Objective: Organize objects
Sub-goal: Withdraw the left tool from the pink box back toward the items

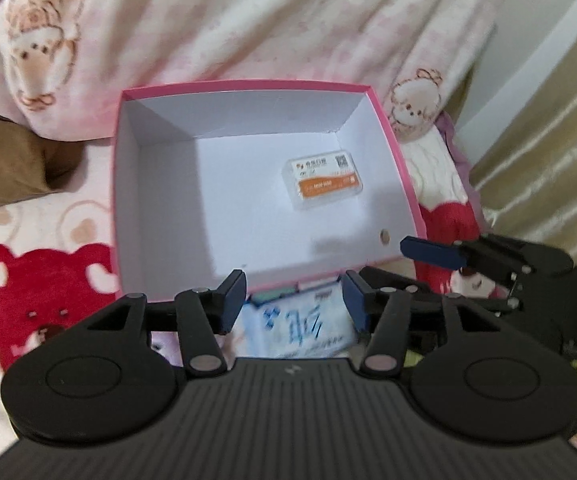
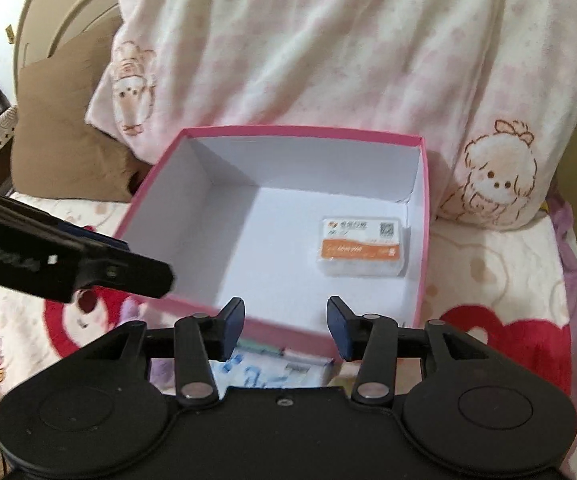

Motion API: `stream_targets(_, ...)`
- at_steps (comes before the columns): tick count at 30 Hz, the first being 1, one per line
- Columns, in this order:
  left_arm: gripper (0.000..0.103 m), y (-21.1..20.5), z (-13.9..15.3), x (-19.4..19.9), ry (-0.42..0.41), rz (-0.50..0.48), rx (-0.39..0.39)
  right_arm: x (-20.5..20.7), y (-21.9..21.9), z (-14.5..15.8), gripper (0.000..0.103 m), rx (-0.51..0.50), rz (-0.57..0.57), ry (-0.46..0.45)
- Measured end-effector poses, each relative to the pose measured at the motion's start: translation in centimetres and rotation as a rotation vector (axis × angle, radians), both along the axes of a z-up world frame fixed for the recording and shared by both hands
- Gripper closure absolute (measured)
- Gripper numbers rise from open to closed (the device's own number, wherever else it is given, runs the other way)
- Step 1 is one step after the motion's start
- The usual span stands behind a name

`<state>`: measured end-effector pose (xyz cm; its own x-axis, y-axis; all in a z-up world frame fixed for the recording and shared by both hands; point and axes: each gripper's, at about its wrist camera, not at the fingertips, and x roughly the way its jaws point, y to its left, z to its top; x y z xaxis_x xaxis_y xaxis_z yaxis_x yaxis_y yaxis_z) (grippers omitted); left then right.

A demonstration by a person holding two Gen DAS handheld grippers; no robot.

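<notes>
soft indoor light, slight motion blur, fisheye-bent edges, faint shadows

A pink-and-cream fleece blanket printed with curly-haired puppies is heaped at twelve o'clock. Under everything lies a bedspread with red bears — one at eight o'clock. A brown pillow sits at ten o'clock.

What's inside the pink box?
Inside the pink box lies one small packet with an orange stripe, near the right wall. The rest of the visible white floor is bare. The hand-held grippers hide the floor's nearest edge.
</notes>
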<state>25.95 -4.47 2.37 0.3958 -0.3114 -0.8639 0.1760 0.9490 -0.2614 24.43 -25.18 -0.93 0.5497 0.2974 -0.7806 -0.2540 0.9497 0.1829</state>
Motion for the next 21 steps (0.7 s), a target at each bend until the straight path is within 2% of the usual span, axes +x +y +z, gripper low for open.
stream_targets(4,0.046,0.7,1.9,-2.5,0.006,-0.036,0.053,-2.4,0.4,1.6,0.05,-0.005,0.024,0.014)
stream_targets(12,0.037,2.2,4.4,-7.4,0.015,-0.078,0.092,-6.7,1.6,4.7,0.04,0.016,0.067,0.041)
stream_targets(17,0.03,3.0,4.1,-10.3,0.005,-0.096,0.112,-9.4,3.0,5.6,0.036,0.045,0.12,0.042)
stream_targets(21,0.029,3.8,2.9,-12.0,0.022,-0.097,0.102,-11.2,4.3,5.1,0.036,0.062,0.156,0.048)
